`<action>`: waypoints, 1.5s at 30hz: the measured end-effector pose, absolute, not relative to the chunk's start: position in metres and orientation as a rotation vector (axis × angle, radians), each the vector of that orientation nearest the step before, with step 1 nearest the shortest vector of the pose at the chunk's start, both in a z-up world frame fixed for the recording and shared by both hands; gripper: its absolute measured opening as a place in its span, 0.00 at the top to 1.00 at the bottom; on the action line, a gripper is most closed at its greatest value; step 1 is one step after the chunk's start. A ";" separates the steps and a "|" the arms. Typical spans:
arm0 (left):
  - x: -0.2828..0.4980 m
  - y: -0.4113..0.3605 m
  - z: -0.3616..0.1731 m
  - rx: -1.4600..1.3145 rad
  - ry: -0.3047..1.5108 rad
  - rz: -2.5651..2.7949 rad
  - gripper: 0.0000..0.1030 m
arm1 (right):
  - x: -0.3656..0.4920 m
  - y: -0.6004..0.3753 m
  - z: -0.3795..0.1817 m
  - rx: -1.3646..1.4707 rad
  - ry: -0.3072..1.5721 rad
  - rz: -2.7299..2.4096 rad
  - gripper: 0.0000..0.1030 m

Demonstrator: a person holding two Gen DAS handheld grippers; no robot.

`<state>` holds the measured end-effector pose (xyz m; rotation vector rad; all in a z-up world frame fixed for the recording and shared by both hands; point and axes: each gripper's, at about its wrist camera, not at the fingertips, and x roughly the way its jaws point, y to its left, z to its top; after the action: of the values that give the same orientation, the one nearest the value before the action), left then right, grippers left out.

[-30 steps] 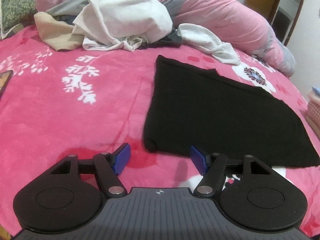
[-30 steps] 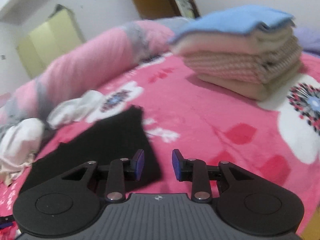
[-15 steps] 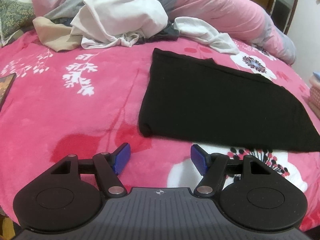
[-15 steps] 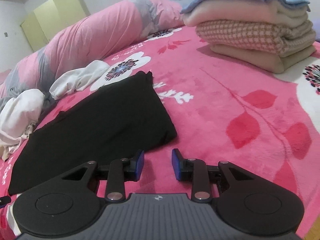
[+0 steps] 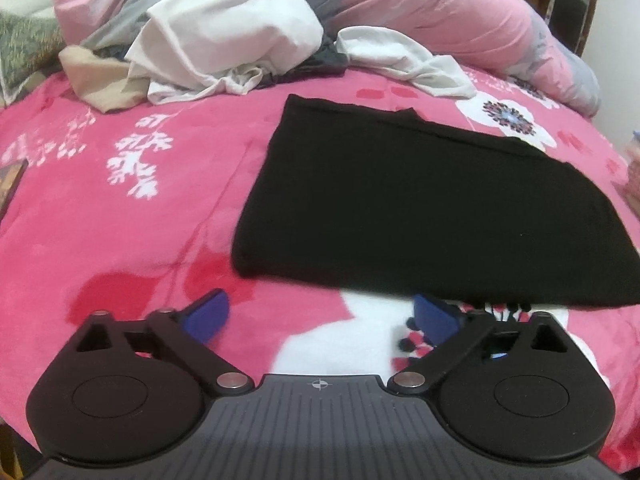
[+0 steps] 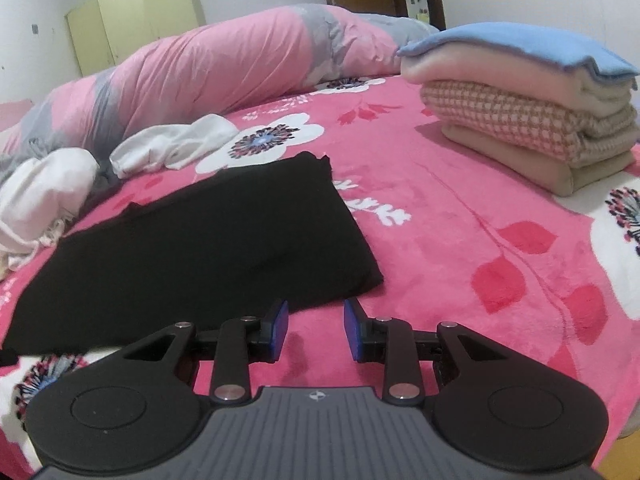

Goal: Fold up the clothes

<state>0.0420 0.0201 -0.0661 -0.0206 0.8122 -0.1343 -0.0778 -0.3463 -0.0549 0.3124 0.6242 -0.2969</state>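
Pink plush blanket (image 5: 120, 208): it covers the whole bed under your grippers, printed with white flowers and red leaves, and everything else lies on it.
Rolled duvet (image 6: 224, 68): pink and grey, it runs along the far edge of the bed, from 9 to 1 o'clock in your right wrist view and across 12 o'clock in your left.
Black garment (image 5: 432, 208): this is your task piece, lying flat and partly folded on the blanket. In your left wrist view it spreads from the centre out to 3 o'clock, its near edge just beyond your right-hand fingertip. In your right wrist view (image 6: 192, 248) it fills the area from 9 o'clock to the centre, its near corner just ahead of your fingers.
Folded stack (image 6: 528, 120): a blue layer on top, cream and checked pieces below, at 2 o'clock in your right wrist view, well apart from the black garment.
Unfolded pile (image 5: 224, 40): white, beige and dark clothes heaped at 11 to 12 o'clock in your left wrist view, against the duvet.
White garment (image 5: 404, 60): crumpled at 1 o'clock, between the pile and the far edge of the black garment.
Left gripper (image 5: 320, 314): your blue pads (image 5: 210, 314) stand wide apart over bare blanket, holding nothing.
Right gripper (image 6: 316, 326): your blue pads (image 6: 280, 320) are parted by a narrow gap with blanket showing between them, gripping nothing.
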 end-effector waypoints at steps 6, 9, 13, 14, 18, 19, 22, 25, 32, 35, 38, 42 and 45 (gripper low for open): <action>0.042 0.005 -0.068 -0.001 0.839 -0.150 0.00 | -0.079 -0.347 -0.064 0.296 0.645 -0.307 0.69; 0.042 0.000 -0.070 -0.006 0.866 -0.152 0.00 | -0.079 -0.350 -0.066 0.305 0.643 -0.302 0.69; 0.039 -0.002 -0.067 0.004 0.845 -0.151 0.00 | -0.079 -0.352 -0.068 0.311 0.639 -0.297 0.68; 0.039 -0.003 -0.066 0.003 0.839 -0.150 0.00 | -0.079 -0.353 -0.068 0.310 0.639 -0.296 0.68; 0.040 -0.004 -0.061 0.005 0.826 -0.145 0.00 | -0.079 -0.352 -0.068 0.301 0.636 -0.295 0.68; 0.041 -0.005 -0.060 0.010 0.821 -0.144 0.00 | -0.079 -0.352 -0.068 0.299 0.635 -0.295 0.68; 0.042 -0.008 -0.057 0.016 0.815 -0.143 0.00 | -0.080 -0.352 -0.068 0.306 0.632 -0.293 0.68; 0.044 -0.011 -0.056 0.018 0.816 -0.146 0.00 | -0.081 -0.353 -0.067 0.311 0.629 -0.291 0.68; 0.048 -0.016 -0.053 0.027 0.807 -0.175 0.00 | -0.081 -0.353 -0.062 0.316 0.613 -0.286 0.68; 0.053 -0.017 -0.050 0.021 0.793 -0.183 0.00 | -0.070 -0.350 -0.052 0.294 0.589 -0.254 0.68; 0.061 -0.021 -0.048 0.033 0.760 -0.175 0.00 | -0.051 -0.343 -0.039 0.251 0.553 -0.212 0.68; 0.073 -0.027 -0.051 0.074 0.743 -0.146 0.00 | -0.020 -0.328 -0.034 0.197 0.533 -0.155 0.68; 0.080 -0.033 -0.058 0.119 0.753 -0.131 0.00 | -0.002 -0.317 -0.038 0.143 0.542 -0.136 0.68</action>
<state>0.0805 -0.0331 -0.0583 0.1185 0.7535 -0.1310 -0.0021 -0.3171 -0.0380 0.1427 0.5416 -0.1365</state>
